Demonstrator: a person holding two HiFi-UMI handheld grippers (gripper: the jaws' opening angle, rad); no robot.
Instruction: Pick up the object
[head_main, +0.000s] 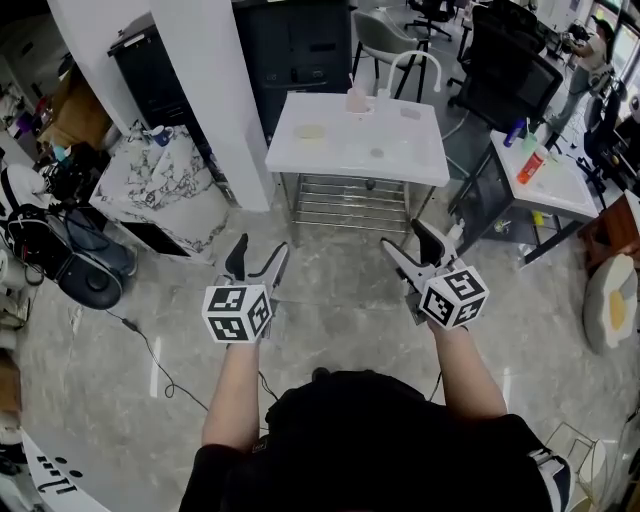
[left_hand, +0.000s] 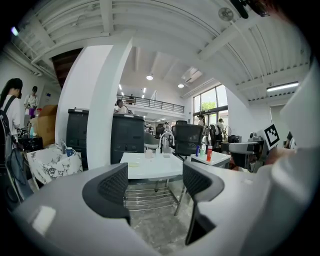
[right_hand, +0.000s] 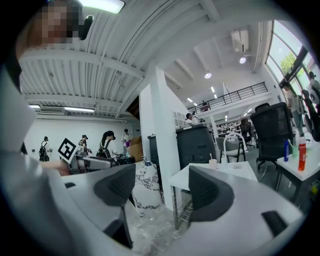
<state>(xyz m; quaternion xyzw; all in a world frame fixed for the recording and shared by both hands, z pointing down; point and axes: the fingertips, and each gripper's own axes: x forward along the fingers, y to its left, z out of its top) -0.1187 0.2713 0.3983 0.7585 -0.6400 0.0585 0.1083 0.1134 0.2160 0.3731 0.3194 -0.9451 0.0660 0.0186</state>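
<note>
A white table (head_main: 350, 140) stands ahead of me with a pink cup (head_main: 357, 99), a pale yellow flat piece (head_main: 310, 131) and a few small bits on it. My left gripper (head_main: 260, 246) hovers over the floor short of the table, jaws open and empty. My right gripper (head_main: 404, 235) hangs level beside it, also open and empty. In the left gripper view, the left gripper (left_hand: 152, 185) frames the table (left_hand: 150, 167) between its pads. In the right gripper view, the right gripper (right_hand: 160, 192) sees the table (right_hand: 200, 175) and cup (right_hand: 213, 163) to its right.
A white pillar (head_main: 210, 90) and a marble-patterned draped block (head_main: 165, 180) stand left of the table. A black cabinet (head_main: 295, 45) is behind it. A second white table (head_main: 560, 185) with bottles (head_main: 531, 167) stands at the right, office chairs (head_main: 510, 60) beyond. Bags (head_main: 80, 270) and a cable (head_main: 150, 350) lie left.
</note>
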